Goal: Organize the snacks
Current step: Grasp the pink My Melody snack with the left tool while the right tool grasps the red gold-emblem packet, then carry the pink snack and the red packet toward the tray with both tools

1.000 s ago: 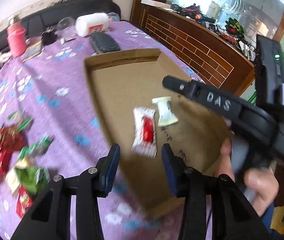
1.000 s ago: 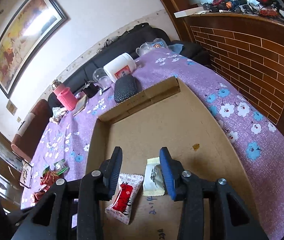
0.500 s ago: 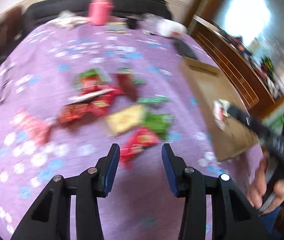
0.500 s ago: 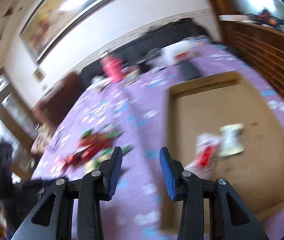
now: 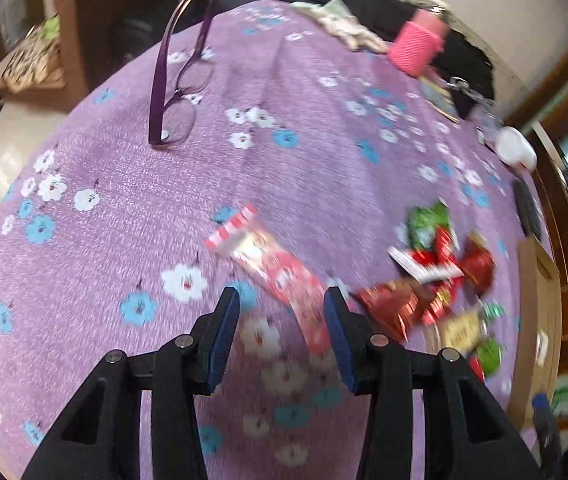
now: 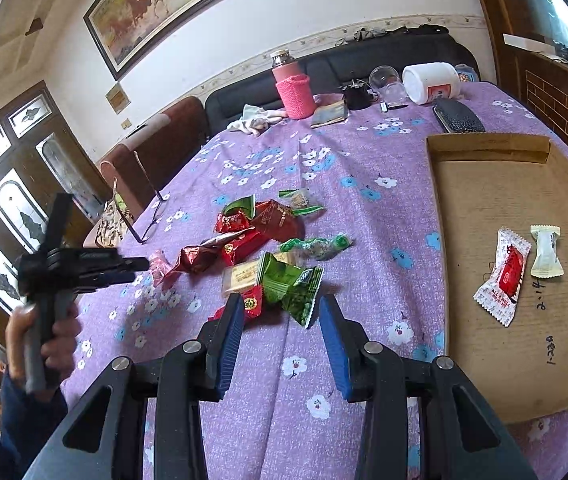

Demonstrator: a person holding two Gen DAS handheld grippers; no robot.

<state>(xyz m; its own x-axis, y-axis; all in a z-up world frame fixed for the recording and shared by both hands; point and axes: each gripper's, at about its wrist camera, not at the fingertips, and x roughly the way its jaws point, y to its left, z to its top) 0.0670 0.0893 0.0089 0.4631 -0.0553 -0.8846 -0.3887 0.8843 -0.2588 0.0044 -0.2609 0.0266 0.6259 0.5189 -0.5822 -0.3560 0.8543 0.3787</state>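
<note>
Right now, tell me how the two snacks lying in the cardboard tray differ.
The red-and-white packet is larger, with a red panel and print on white; the cream candy is smaller and plain pale, with no red. The red-and-white packet lies slanted and nearer the tray's left wall; the cream candy lies almost straight, to its right. The packet's ends are flat and crimped; the candy's flare from a pinched waist. Both are sealed, lying flat, side by side.

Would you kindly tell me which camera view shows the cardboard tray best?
The right wrist view: the cardboard tray shows nearly whole and sharp, with two wrapped snacks lying inside. The left wrist view catches only a blurred sliver of it at the right edge.
</note>
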